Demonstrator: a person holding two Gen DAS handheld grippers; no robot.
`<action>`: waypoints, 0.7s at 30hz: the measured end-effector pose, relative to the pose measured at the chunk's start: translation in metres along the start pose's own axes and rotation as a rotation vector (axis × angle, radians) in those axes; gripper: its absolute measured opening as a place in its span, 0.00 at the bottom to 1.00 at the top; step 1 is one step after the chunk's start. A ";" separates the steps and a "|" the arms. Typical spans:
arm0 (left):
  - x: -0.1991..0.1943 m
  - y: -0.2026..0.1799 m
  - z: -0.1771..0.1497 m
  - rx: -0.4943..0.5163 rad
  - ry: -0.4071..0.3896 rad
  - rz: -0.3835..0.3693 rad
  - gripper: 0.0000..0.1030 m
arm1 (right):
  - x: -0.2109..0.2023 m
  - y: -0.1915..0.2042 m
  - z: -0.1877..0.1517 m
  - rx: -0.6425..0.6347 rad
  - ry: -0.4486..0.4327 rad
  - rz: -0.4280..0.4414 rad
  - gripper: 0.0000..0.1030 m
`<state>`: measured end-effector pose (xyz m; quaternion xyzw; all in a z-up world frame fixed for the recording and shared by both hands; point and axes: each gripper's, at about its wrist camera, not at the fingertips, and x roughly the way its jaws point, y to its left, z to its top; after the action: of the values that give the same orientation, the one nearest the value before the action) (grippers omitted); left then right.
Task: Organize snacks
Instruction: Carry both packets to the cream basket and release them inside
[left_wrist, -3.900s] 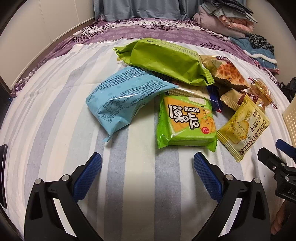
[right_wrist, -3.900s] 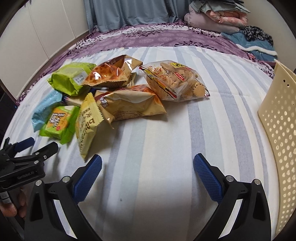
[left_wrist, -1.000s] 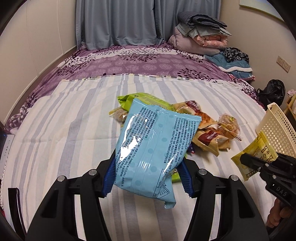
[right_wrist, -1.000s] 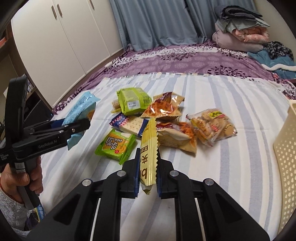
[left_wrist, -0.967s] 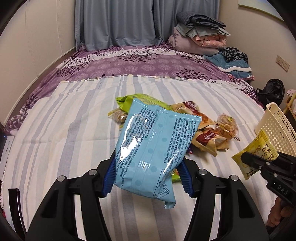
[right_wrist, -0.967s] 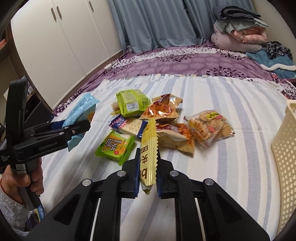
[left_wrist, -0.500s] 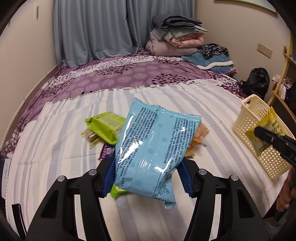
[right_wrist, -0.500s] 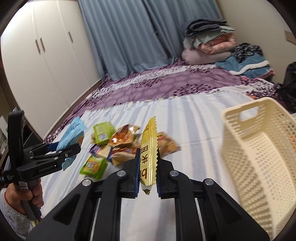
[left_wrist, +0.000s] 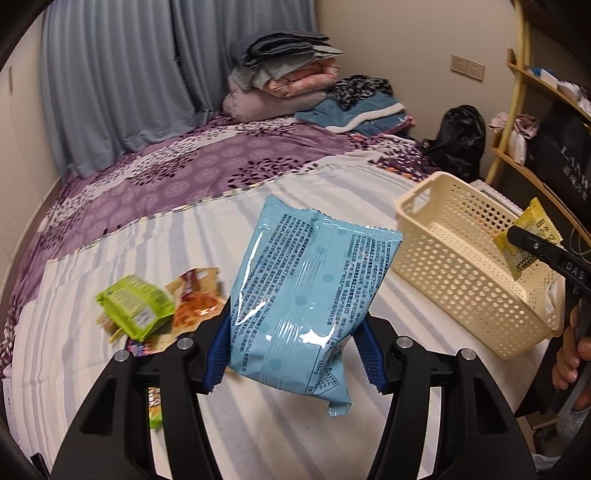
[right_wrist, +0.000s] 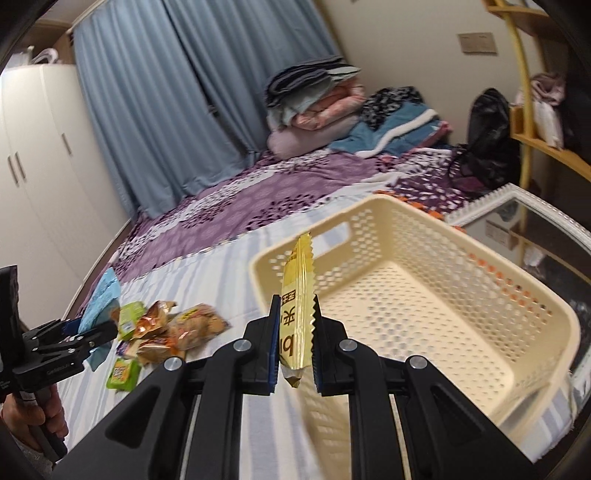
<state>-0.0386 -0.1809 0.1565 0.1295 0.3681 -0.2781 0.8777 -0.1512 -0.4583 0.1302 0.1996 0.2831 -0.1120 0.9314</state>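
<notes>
Striped bedding (left_wrist: 258, 424) fills the lower frame, curtains (right_wrist: 147, 92) upper left. Our right gripper (right_wrist: 294, 345) fingers clamp the yellow packet (right_wrist: 297, 306) above the basket (right_wrist: 480, 266) rim at centre; released early, we judge it could land outside. Our left gripper (left_wrist: 291, 354) fingers pinch the blue bag (left_wrist: 306, 288), centre frame.

Glossy crinkled blue snack bag (left_wrist: 306, 280), shiny yellow foil packet (right_wrist: 295, 314), matt perforated plastic basket (right_wrist: 436, 295), soft striped cloth bedsheet (left_wrist: 74, 354)
</notes>
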 end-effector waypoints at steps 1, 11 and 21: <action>0.002 -0.006 0.003 0.011 0.000 -0.008 0.59 | 0.000 -0.006 0.000 0.010 0.000 -0.008 0.13; 0.017 -0.074 0.029 0.118 0.000 -0.093 0.59 | -0.016 -0.052 -0.003 0.079 -0.043 -0.091 0.18; 0.031 -0.132 0.049 0.190 -0.003 -0.188 0.59 | -0.034 -0.068 -0.005 0.071 -0.106 -0.159 0.44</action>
<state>-0.0698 -0.3218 0.1654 0.1766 0.3492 -0.3932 0.8320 -0.2030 -0.5141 0.1244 0.2029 0.2445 -0.2059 0.9255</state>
